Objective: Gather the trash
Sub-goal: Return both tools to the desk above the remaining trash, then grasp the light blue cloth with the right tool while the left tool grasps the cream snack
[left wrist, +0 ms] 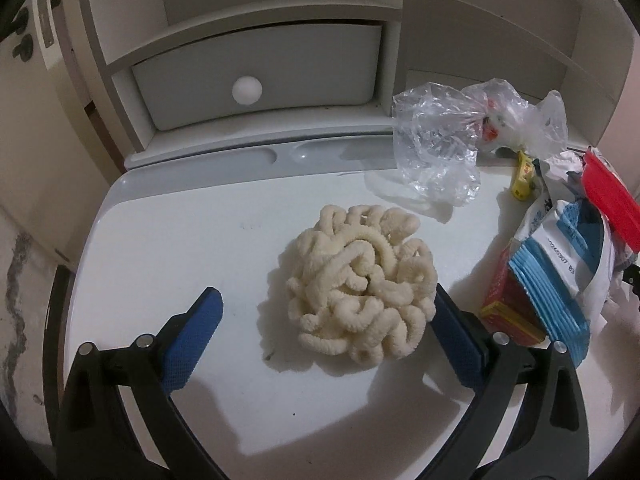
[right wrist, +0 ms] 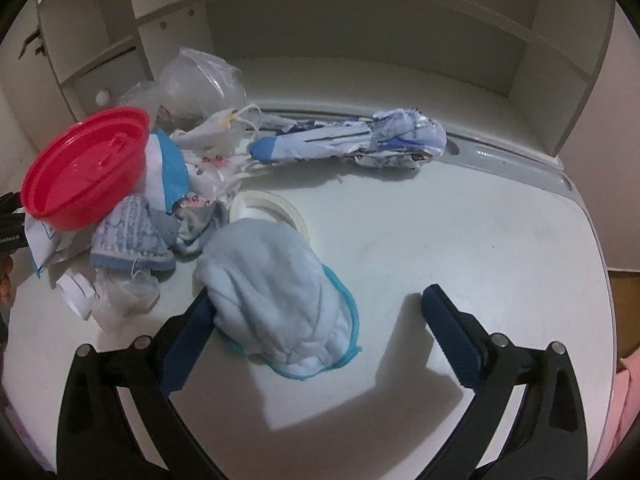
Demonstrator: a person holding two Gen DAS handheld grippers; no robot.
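White desk [left wrist: 168, 248] carries the trash: the left tool [left wrist: 326, 320] gapes wide around a cream chenille bundle [left wrist: 356, 284], gripping nothing; the right tool [right wrist: 320, 312], equally wide, straddles a pale blue cloth [right wrist: 276, 296], seemingly poised to pinch.

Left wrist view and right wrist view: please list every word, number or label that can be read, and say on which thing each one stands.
"0260307 B3": printed in dark digits on the white and blue snack bag; the first character is cut off by a fold.
Yellow wrapper: red print, too small to read.
Black object at the left edge of the right wrist view: white lettering, too blurred to read.
Crumpled blue and white wrapper: print unreadable.
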